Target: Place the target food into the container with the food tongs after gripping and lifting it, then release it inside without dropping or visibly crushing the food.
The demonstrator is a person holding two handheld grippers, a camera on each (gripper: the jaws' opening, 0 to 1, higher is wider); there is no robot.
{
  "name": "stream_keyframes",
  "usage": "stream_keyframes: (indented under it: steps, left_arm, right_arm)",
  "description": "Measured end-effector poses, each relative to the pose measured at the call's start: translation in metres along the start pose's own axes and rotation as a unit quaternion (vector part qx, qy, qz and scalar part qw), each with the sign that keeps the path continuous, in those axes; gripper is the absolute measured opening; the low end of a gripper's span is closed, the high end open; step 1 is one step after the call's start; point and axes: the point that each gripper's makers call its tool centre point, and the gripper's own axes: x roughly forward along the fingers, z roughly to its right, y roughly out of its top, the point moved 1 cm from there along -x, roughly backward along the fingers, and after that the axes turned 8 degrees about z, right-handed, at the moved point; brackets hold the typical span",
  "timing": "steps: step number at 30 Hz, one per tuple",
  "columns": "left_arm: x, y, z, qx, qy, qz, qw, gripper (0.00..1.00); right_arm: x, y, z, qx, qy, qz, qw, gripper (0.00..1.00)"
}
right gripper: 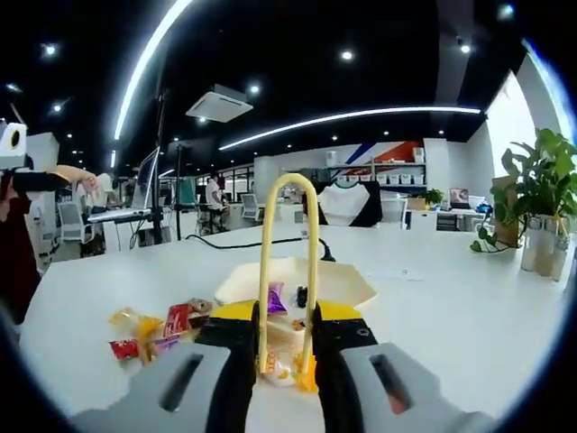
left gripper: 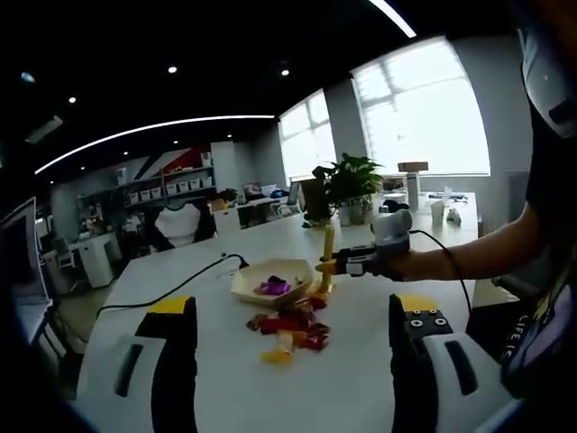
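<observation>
My left gripper [left gripper: 294, 307] is open wide with nothing between its jaws, held back from the food. Ahead lies a pile of small snack packets [left gripper: 293, 329], red and yellow, on the white table. Behind it is a shallow white container [left gripper: 248, 289] holding a purple packet [left gripper: 273, 287]. A hand holds my right gripper [left gripper: 332, 267] shut on yellow food tongs [left gripper: 327, 236], their tips down beside the container's right edge. In the right gripper view the tongs [right gripper: 311, 234] loop upward from the shut gripper [right gripper: 287, 329]. The container [right gripper: 352, 281] lies just beyond and the packets [right gripper: 158, 329] to the left. Whether the tips hold food is unclear.
A black cable [left gripper: 176, 287] runs across the table to the container's left. Potted plants [left gripper: 352, 185] and a bottle [left gripper: 413, 188] stand at the far end. The person's arm [left gripper: 487, 248] reaches in from the right. The table edge [left gripper: 99, 338] is near on the left.
</observation>
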Motion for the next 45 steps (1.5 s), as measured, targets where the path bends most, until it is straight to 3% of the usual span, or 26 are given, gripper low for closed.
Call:
stream_keyframes:
  steps: [5,10,13,15,18,20,23,25,28,30,34,41,43,45]
  left_arm:
    - [0.001,0.001,0.003,-0.002,-0.002,0.004,1.0,0.93]
    - [0.002,0.001,0.005,0.001,-0.008,0.004,1.0,0.93]
    - [0.001,0.003,0.004,-0.001,-0.005,0.008,1.0,0.93]
    - [0.001,0.003,0.004,-0.002,-0.004,0.008,1.0,0.93]
    - [0.001,0.002,0.006,-0.002,-0.007,0.006,1.0,0.93]
    - [0.002,0.001,0.007,-0.001,-0.01,0.004,0.9999,0.93]
    - [0.003,0.002,0.006,0.002,-0.011,0.003,0.9999,0.93]
    - [0.004,0.003,0.005,0.003,-0.009,0.002,1.0,0.93]
    - [0.006,0.003,0.003,0.003,-0.007,0.0,1.0,0.93]
    - [0.008,0.003,0.003,0.006,-0.007,-0.003,1.0,0.93]
    - [0.012,0.004,0.001,0.009,-0.008,-0.007,0.9999,0.93]
    - [0.019,0.005,-0.003,0.013,-0.006,-0.011,0.9998,0.93]
    - [0.022,0.005,-0.003,0.012,-0.006,-0.011,0.9998,0.93]
    - [0.025,0.005,-0.004,0.013,-0.007,-0.013,0.9998,0.93]
  right_arm:
    - [-0.013,0.001,-0.01,-0.008,-0.008,-0.01,0.9999,0.18]
    - [-0.013,0.003,-0.01,-0.006,-0.007,-0.016,0.9998,0.19]
    - [-0.016,0.02,-0.01,-0.002,0.011,0.021,0.9997,0.2]
    - [-0.018,0.024,-0.006,-0.003,0.005,0.021,0.9998,0.2]
    - [-0.016,0.038,-0.005,0.033,0.061,0.046,0.9965,0.21]
    - [-0.016,0.051,-0.006,0.055,0.123,0.075,0.9881,0.21]
    - [-0.017,0.058,-0.007,0.013,0.168,0.092,0.9814,0.21]
    - [-0.019,0.054,-0.017,0.009,0.214,0.082,0.9733,0.21]
    - [-0.015,0.044,-0.019,0.024,0.232,0.073,0.9697,0.21]
    - [-0.013,0.037,-0.017,0.012,0.236,0.063,0.9697,0.21]
    - [-0.011,0.028,-0.022,0.013,0.277,0.051,0.9593,0.22]
    - [-0.006,0.032,-0.022,0.026,0.324,0.049,0.9444,0.21]
    - [-0.011,0.03,-0.026,0.028,0.352,0.037,0.9349,0.21]
    - [-0.01,0.03,-0.025,0.024,0.354,0.034,0.9342,0.21]
